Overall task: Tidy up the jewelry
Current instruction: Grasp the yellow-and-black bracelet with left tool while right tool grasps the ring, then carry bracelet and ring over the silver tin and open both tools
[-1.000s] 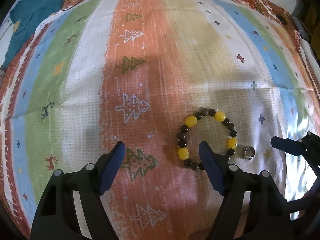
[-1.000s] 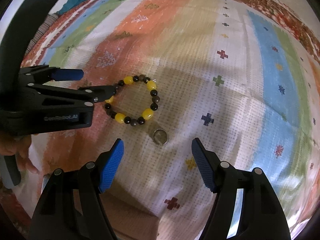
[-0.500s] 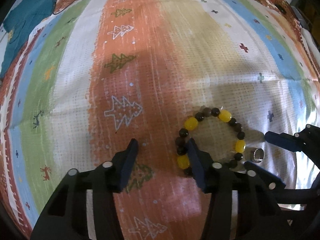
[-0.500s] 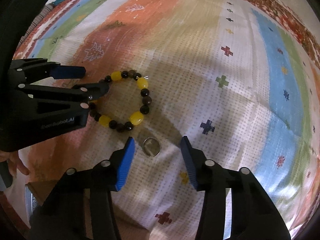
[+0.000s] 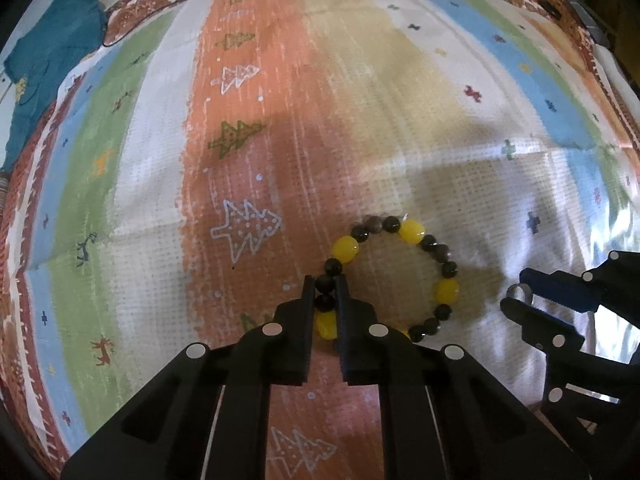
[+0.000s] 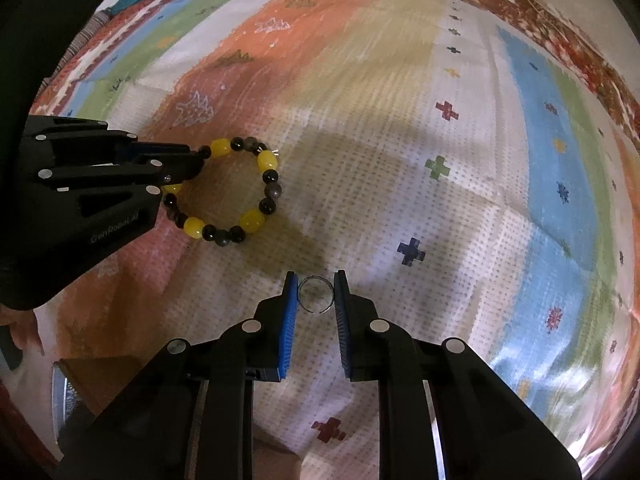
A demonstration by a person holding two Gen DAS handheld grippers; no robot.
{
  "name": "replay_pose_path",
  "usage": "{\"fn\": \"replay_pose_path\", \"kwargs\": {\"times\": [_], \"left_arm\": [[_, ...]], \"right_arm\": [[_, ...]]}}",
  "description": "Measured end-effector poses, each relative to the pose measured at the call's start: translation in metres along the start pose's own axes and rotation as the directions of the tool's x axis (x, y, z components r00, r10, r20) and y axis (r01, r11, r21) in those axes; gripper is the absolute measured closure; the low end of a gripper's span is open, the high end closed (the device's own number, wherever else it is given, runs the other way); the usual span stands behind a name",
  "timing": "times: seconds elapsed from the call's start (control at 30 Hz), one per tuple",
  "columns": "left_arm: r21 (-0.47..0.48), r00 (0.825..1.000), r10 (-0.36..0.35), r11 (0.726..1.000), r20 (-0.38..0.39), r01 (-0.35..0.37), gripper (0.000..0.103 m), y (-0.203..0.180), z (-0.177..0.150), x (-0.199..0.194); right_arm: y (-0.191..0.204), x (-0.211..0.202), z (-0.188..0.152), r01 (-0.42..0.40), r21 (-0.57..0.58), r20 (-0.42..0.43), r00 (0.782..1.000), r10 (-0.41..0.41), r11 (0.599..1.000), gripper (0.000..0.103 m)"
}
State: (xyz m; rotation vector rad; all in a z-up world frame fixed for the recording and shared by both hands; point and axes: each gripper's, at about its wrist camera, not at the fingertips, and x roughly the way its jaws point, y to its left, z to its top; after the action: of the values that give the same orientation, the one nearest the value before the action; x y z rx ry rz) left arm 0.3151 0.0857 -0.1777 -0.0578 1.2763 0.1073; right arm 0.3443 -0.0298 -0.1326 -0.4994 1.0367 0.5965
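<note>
Left tongs (image 5: pixel 325 286): jaws closing, nearly together, pointing steeply down. Dark beads of the bead bracelet (image 5: pixel 390 278) sit between the pads and the pads touch them on both sides. Grip is on the bracelet's left arc in the left wrist view; one yellow bead shows lower in the gap between the fingers.

Right tongs (image 6: pixel 316 292): jaws closing around the silver ring (image 6: pixel 315 294). Ring lies flat on the cloth, between the blue pads; both pads meet its rim. From the left wrist view the same ring (image 5: pixel 517 293) shows only as a small loop at the tip of the right tongs (image 5: pixel 516 294), partly hidden by the fingers.

Bracelet: round loop of large yellow beads alternating with small dark ones, lying flat on the patterned cloth (image 5: pixel 280 120). It straddles the edge of the orange stripe and the paler field beside it. In the right wrist view the bracelet (image 6: pixel 240 196) is up and left of the ring, near but not touching it; the left tongs (image 6: pixel 196 162) reach in from the left edge.

Cloth: broad stripes of orange, tan, white, green and blue, with tree, deer and cross motifs, brown border. A teal garment (image 5: pixel 48 64) lies at its far left corner. What the cloth covers cannot be told.
</note>
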Motion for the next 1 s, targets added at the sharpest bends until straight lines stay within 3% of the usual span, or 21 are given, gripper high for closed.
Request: {"fn": "replay_pose_path", "kwargs": {"times": [0.47,1.0], "left_arm": [[0.012,0.996,0.04,0.999,0.086,-0.041,0.094,-0.011,-0.009,-0.043],[0.026,0.978,-0.012,1.0,0.207,0.007,0.094,-0.03,-0.023,-0.109]], "right_arm": [[-0.005,-0.026,-0.013,0.025,0.025,0.042,0.999,-0.026,0.999,0.084],[-0.005,-0.084,-0.033,0.007,0.078,0.166,0.986,-0.02,0.997,0.084]]}}
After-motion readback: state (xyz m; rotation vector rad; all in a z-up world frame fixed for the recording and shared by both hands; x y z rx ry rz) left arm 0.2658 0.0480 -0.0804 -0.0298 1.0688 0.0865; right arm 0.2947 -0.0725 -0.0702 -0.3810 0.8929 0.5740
